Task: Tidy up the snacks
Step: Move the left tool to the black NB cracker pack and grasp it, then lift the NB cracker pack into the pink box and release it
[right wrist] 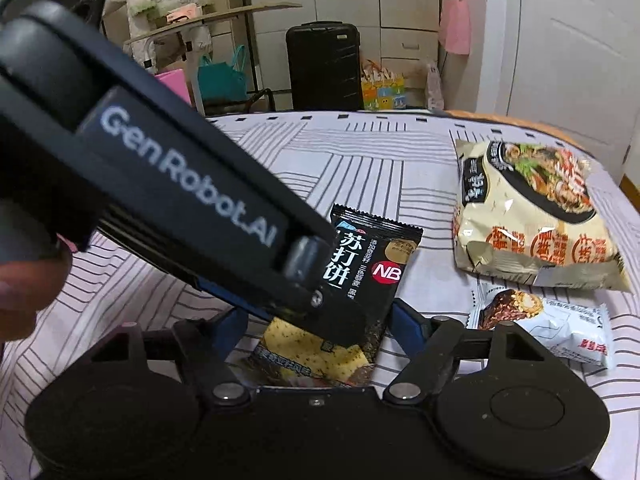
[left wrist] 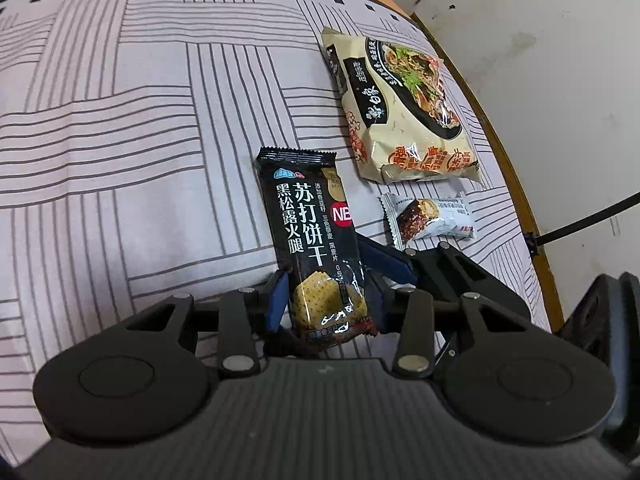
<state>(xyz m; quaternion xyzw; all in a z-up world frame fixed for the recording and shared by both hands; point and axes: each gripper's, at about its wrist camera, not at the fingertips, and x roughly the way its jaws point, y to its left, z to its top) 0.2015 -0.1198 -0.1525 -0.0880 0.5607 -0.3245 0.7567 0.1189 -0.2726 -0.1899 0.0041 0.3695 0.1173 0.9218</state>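
Note:
A black cracker packet lies lengthwise on the striped bed sheet. My left gripper is shut on its near end, a blue pad against each long edge. In the right wrist view the left gripper's black body crosses from the upper left and hides part of the packet. My right gripper is open and straddles the same packet lower down, its blue fingers standing off the sides. One right finger shows beside the packet in the left wrist view.
A beige instant noodle bag and a small white snack packet lie to the right, near the wooden bed edge. Beyond the bed stand a black suitcase, bags and a door. A hand shows at left.

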